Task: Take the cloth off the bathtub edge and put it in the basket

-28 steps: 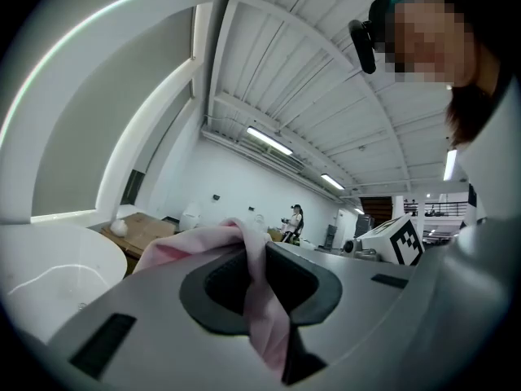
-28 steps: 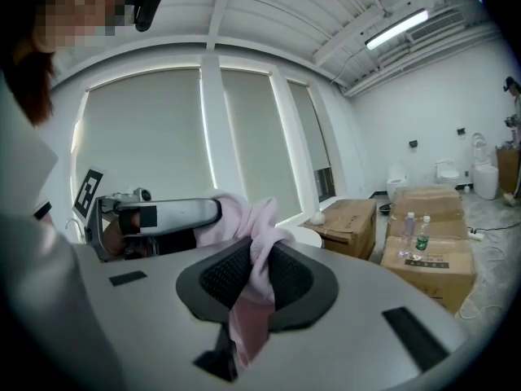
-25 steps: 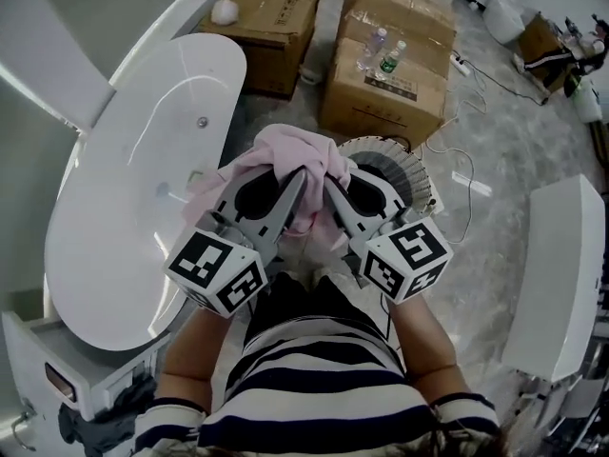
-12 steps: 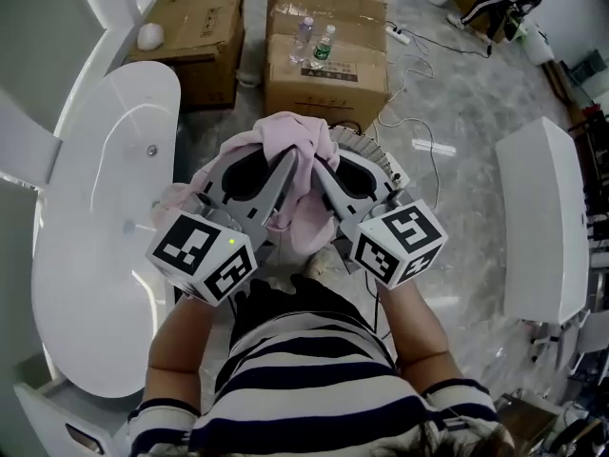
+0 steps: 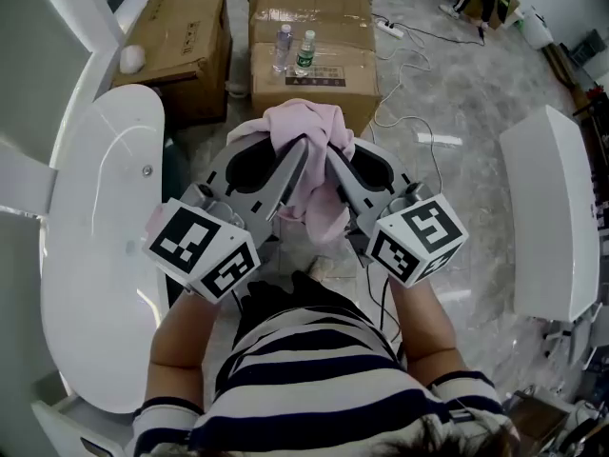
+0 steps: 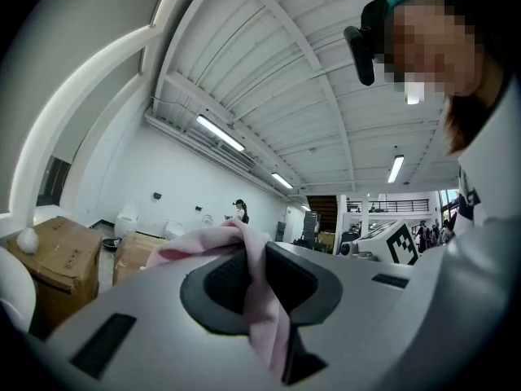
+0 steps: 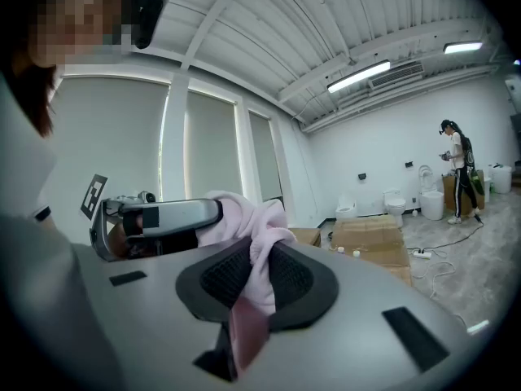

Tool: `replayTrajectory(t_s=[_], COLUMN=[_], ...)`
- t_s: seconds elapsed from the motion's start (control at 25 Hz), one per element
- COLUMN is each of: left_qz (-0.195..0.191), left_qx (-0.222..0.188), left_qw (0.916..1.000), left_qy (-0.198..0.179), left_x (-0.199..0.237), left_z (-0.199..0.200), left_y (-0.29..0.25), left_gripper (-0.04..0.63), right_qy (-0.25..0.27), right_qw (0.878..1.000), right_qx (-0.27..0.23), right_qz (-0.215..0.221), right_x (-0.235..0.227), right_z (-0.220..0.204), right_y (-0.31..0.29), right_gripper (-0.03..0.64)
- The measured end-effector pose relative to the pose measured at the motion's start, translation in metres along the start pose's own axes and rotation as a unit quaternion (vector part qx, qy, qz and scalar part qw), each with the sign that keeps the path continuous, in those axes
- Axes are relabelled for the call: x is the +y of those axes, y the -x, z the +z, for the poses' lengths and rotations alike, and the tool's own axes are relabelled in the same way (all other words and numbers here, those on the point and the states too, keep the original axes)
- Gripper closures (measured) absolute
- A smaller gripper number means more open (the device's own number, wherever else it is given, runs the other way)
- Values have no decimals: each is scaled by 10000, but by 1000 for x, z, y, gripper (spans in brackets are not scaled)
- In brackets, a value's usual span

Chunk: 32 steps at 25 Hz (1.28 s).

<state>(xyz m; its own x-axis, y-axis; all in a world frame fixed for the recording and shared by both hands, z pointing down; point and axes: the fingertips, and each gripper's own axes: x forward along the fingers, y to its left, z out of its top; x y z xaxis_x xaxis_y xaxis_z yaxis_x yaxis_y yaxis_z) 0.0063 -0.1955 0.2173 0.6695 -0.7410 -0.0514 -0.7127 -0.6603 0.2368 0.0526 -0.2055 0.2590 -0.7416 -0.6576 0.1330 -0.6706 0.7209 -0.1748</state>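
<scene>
**Marble floor bay: cloth in carry, both claws on it**

Cloth [image 5: 306,127]: pink, bunched, off the tub and up in the air in front of the person's chest. Loose folds hang down between the two claws.

Left claw [image 5: 290,155]: closed on the cloth. Its own view shows a fold pinched in the slot between the pads [image 6: 260,275].

Right claw [image 5: 335,155]: likewise clamped on the cloth, with fabric trailing out of its slot [image 7: 252,279]. The two tips sit just beside each other and share one bundle.

Basket: not plainly seen. A pale ribbed edge [image 5: 407,190] just beside the right claw may be its rim; the rest would lie under the claws and cloth.

Bathtub [image 5: 95,255]: at the person's left, and no cloth shows on its rim. Cardboard boxes [image 5: 309,55] with two bottles [image 5: 293,50] stand ahead on the floor [image 5: 457,112].

Step judged: transfer, with the lift done and the drop pending.

To do it well:
- Keep both grips firm and the claws together so the bundle does not sag or spread.
- Centre the hanging tail over the basket mouth before lowering.
- Lower first, so the tail lands inside and not over the rim.
- Open both claws at once.
- Risk: a fold snagging in a slot on release.
</scene>
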Motion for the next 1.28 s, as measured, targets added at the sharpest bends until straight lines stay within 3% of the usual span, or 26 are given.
replayTrajectory(t_s=[0.72,1.08,1.28], left_qz=[-903,-1108,-1177], left_qx=[130,941,1467], left_qw=[9957,9889,9800], left_qy=[-165,302,646], left_x=[-40,-15,12], left_z=[-10,-87,-142], left_y=[-150,-183,-184], left_gripper=[529,529,529], right_qy=[16,-502,-874], right_qw=[9947,9903,9831], right_qx=[-617,153,606], right_qz=[-820,-1287,-1488], right_x=[-151,-194,-205], right_z=[35,-38,-92], right_y=[55,48,36], right_gripper=[545,545,545])
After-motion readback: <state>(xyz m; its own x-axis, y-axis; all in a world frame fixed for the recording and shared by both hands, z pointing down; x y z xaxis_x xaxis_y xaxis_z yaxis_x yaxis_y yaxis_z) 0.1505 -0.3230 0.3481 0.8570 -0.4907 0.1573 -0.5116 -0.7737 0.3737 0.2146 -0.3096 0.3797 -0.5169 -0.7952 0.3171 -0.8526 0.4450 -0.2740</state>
